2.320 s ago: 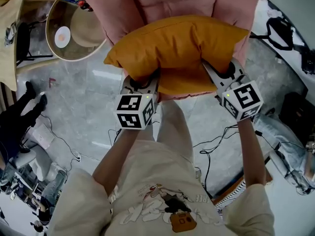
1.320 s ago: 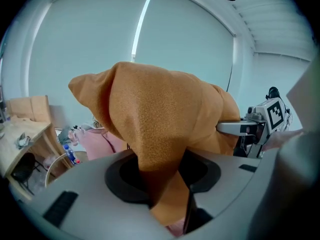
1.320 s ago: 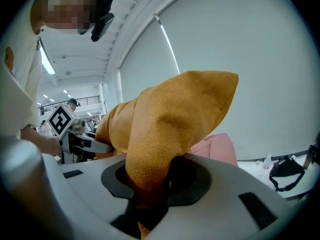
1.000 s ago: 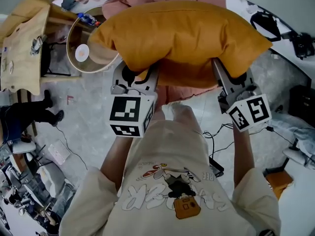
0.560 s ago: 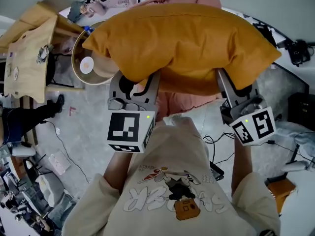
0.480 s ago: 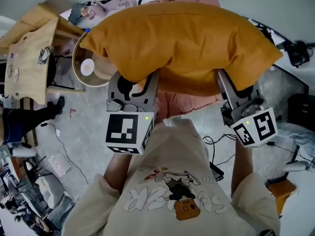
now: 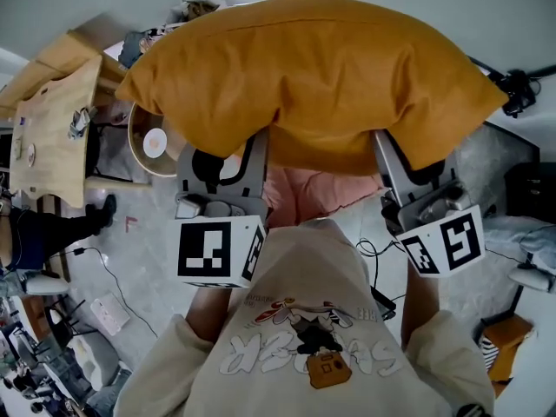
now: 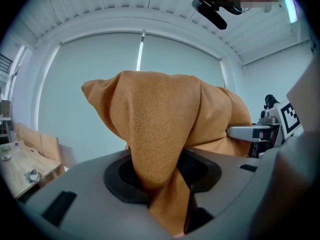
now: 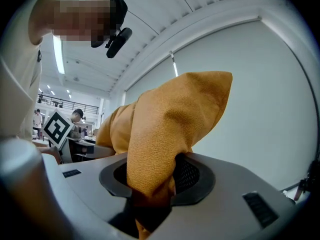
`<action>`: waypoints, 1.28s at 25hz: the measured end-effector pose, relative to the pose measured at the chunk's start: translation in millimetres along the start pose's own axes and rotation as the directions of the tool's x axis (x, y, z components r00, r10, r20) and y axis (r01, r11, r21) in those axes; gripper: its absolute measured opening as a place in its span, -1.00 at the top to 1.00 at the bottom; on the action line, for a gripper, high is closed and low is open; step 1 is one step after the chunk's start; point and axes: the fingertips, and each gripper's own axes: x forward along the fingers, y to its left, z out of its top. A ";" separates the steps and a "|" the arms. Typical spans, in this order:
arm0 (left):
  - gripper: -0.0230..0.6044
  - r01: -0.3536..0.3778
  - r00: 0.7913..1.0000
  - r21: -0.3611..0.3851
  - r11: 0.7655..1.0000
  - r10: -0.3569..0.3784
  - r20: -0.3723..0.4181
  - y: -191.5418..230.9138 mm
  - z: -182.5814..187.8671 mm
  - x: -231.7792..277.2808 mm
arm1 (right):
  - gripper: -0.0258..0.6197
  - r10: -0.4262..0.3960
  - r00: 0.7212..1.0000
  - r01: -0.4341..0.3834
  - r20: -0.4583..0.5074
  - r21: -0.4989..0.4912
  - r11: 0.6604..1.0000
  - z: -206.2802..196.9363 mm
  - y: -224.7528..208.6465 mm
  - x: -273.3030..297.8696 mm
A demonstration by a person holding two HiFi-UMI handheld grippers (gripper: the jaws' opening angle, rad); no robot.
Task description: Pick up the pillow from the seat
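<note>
The orange pillow hangs in the air, high above the pink seat, and fills the upper half of the head view. My left gripper is shut on a fold of its near edge on the left. My right gripper is shut on the near edge on the right. In the left gripper view a bunch of the pillow is pinched between the jaws of the left gripper. In the right gripper view the pillow is likewise pinched in the right gripper. The pillow hides the fingertips in the head view.
A wooden table and a round wooden stool stand at the left. Cables run over the grey floor below. A black bag sits at the right. A pale wall lies behind the pillow in both gripper views.
Both grippers have risen together with the pillow, which has come up off the pink seat and closer to the head camera. The grips have not shifted.
</note>
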 end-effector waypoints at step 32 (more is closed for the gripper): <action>0.38 0.009 0.999 -0.067 0.998 -0.006 0.044 4.6 -7.5 -2.7 | 0.40 -0.220 0.975 0.220 0.016 -0.031 0.975 -3.8 20.3 -2.6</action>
